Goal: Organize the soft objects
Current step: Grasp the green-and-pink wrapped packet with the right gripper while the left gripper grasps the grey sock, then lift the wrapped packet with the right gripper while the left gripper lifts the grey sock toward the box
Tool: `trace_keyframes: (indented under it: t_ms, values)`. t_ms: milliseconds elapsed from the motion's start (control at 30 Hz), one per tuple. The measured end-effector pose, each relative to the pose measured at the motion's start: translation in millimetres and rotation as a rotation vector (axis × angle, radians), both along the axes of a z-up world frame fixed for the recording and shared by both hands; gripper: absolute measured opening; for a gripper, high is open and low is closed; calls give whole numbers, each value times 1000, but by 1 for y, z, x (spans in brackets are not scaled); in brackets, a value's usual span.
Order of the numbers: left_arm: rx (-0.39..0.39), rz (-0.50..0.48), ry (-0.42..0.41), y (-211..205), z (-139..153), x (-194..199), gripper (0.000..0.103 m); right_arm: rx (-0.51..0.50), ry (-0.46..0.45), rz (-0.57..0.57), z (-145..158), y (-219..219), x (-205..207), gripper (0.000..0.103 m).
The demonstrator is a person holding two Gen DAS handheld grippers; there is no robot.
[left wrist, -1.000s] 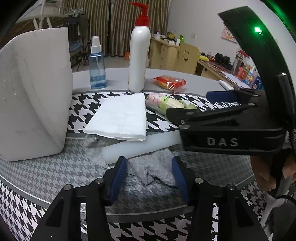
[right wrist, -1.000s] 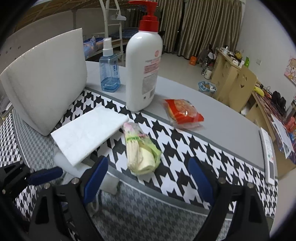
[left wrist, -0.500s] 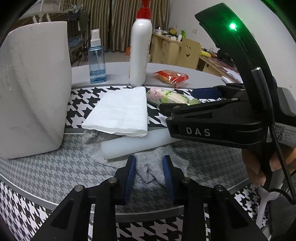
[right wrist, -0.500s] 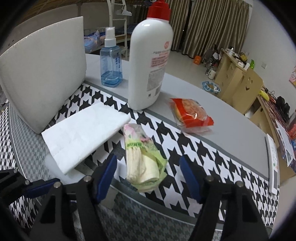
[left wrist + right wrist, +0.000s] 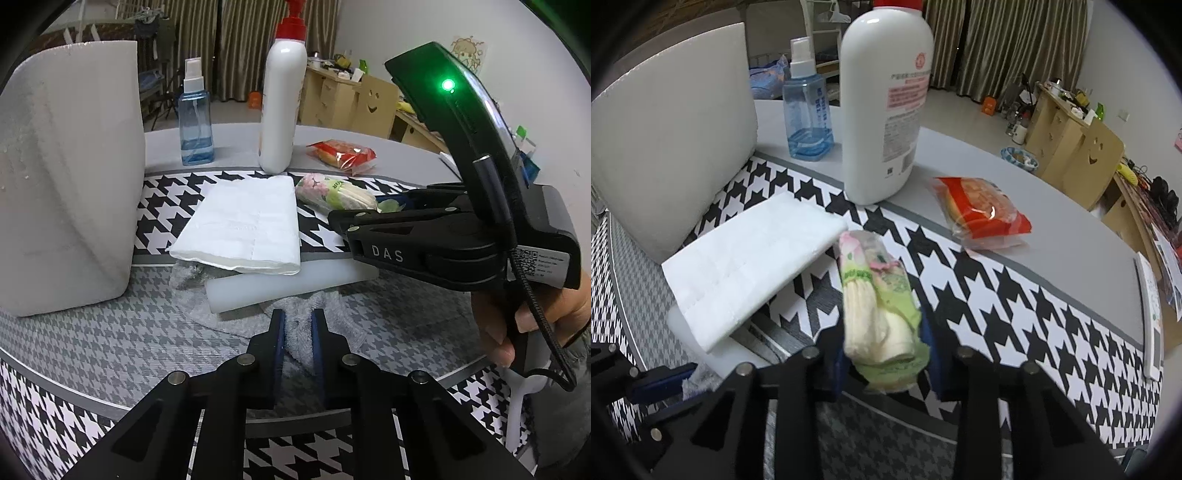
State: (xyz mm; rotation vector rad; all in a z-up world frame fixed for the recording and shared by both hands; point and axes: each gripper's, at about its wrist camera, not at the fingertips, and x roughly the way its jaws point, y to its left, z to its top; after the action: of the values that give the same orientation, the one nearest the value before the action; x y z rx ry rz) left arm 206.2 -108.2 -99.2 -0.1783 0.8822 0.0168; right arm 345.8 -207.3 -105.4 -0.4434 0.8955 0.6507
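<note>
On the houndstooth table point(image 5: 92, 343), down at 6 o'clock in the left wrist view, the left gripper point(image 5: 298, 328) has just been closing, and its 2 blue pads now pinch a fold of the grey towel point(image 5: 325, 314) between them, the gap narrow. The towel lies crumpled on the fine grey check near the table's edge, partly tucked under a white foam bar point(image 5: 280, 286). A folded white cloth point(image 5: 243, 225) rests on top of that bar, up toward 12 o'clock from the pads.

Over at 3 o'clock in the same view, the right gripper point(image 5: 886, 350) reaches in, a hand point(image 5: 535, 317) wrapped round its handle. In the right wrist view its jaws have just been closing too, and the pads now sit against both sides of the near end of the sock bundle point(image 5: 877, 295), a cream and green roll lying on the bold black-and-white check. The bundle's far end points to 11 o'clock, just beside the corner of the folded cloth.

Behind it, at 12 o'clock, stands the white pump bottle point(image 5: 886, 103), with the blue spray bottle point(image 5: 807, 110) at 11 o'clock and a red snack packet point(image 5: 982, 210) at 2 o'clock. A big white paper roll point(image 5: 66, 177) stands upright at 9 o'clock in the left view.
</note>
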Motion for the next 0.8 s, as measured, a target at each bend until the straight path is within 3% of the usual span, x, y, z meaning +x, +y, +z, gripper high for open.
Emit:
trace_keyframes:
  t_ms: [200,800]
  values:
    - [-3,-6,-9,2,6,-7,14,-10,0,-8,3,1,-8,32]
    - [-22,-26,-75,10,30,-39,13,-4,-31,-38,23,-13,-52,31]
